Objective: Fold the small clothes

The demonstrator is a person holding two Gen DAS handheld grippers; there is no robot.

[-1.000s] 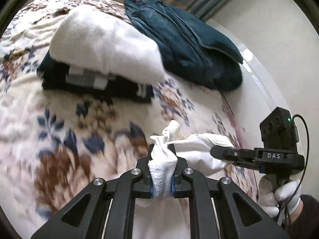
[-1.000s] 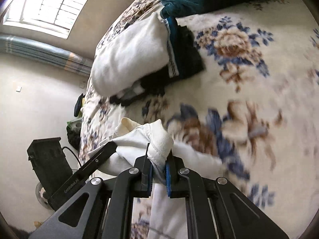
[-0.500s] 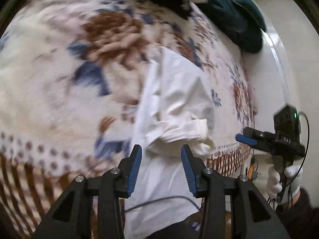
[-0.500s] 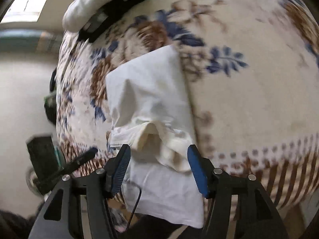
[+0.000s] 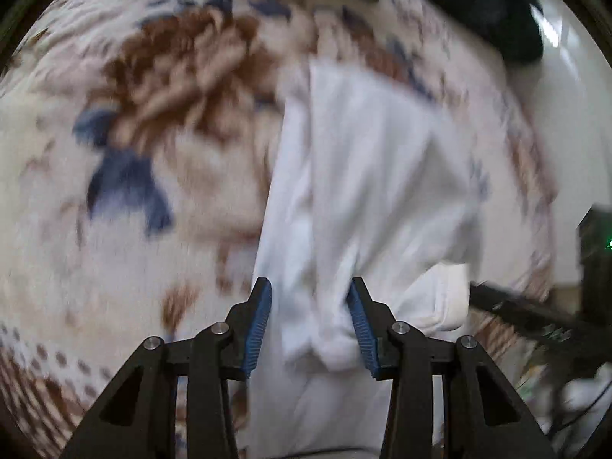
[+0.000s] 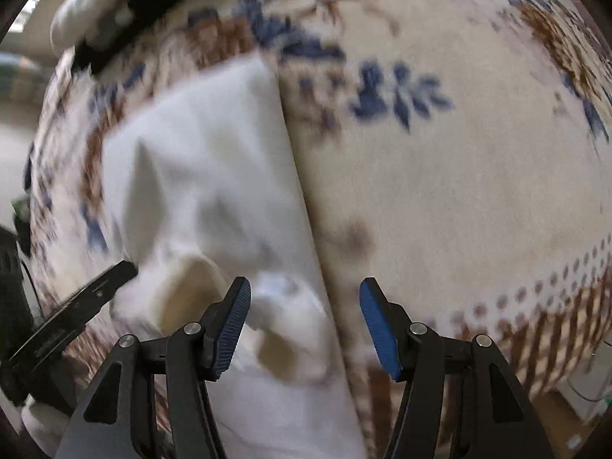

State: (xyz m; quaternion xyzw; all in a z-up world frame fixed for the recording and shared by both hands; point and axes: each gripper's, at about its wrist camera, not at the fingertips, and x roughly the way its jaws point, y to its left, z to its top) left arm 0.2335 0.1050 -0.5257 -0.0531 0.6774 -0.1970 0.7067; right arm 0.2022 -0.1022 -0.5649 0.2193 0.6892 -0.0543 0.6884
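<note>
**White garment laid out on the floral blanket, both grippers let go**

The white garment lay stretched along a plush blanket patterned with brown and blue flowers, its cloth soft, creased, and bunched into a thick cuff-like roll at the near end. The left gripper stood part open, its ribbed blue pads either side of that bunched cloth without pressing it. The right gripper gaped wider over the garment's straight right edge, holding nothing. Both views were smeared by motion, so seams were hard to read. Only the right view showed the cream lining of a folded opening; only the left showed a dark teal heap, cut off at the top
</note>
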